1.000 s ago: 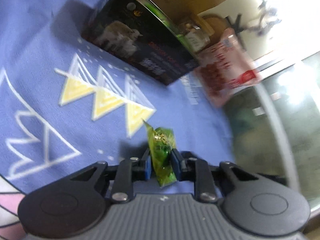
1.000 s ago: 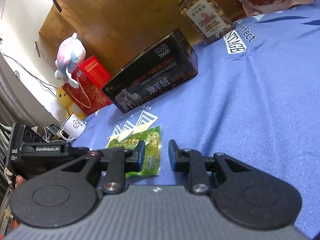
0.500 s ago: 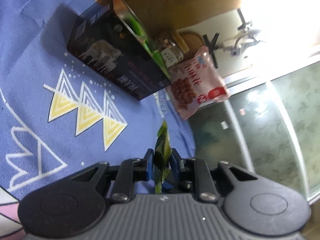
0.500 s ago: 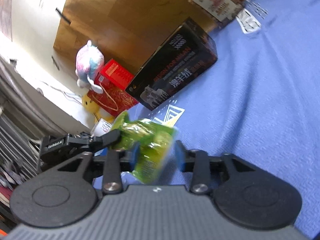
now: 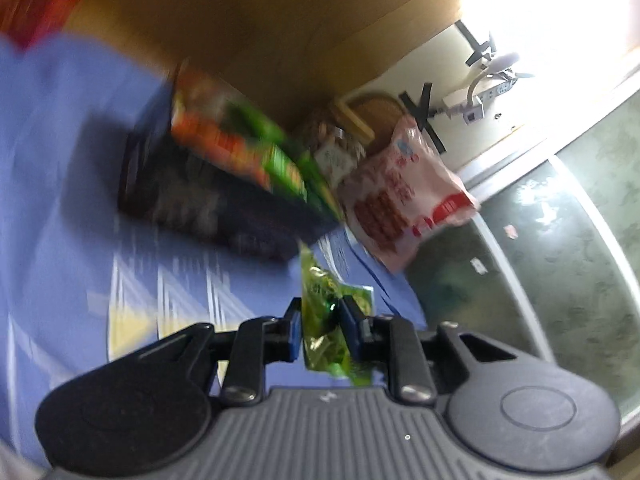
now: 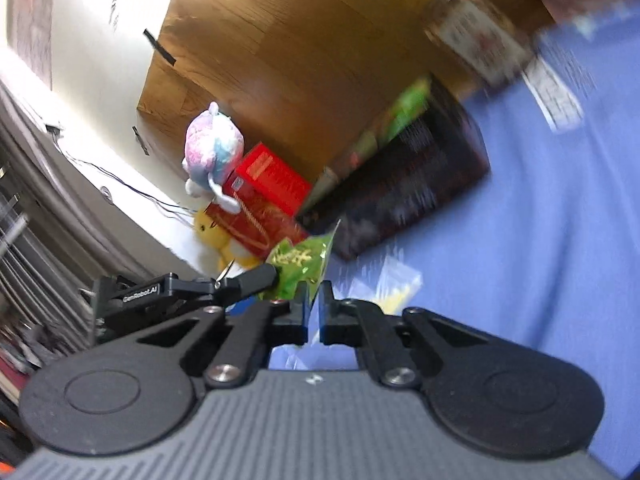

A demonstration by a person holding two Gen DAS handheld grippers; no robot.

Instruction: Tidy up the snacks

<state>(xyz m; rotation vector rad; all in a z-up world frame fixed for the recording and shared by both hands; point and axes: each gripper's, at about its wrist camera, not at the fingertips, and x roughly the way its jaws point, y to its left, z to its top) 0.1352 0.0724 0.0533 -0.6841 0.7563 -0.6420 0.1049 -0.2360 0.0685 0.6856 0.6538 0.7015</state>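
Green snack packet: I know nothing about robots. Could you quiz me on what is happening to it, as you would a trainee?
1. True or false: the green snack packet lies flat on the blue cloth.
2. Which tongs pinch it, the left tongs or the right tongs? A: left only. B: right only. C: both.
3. Short answer: what colour is the long box behind the packet?

Key: 1 false, it is held up off the cloth. 2 C, with the right tongs apparently on its lower corner. 3 black.
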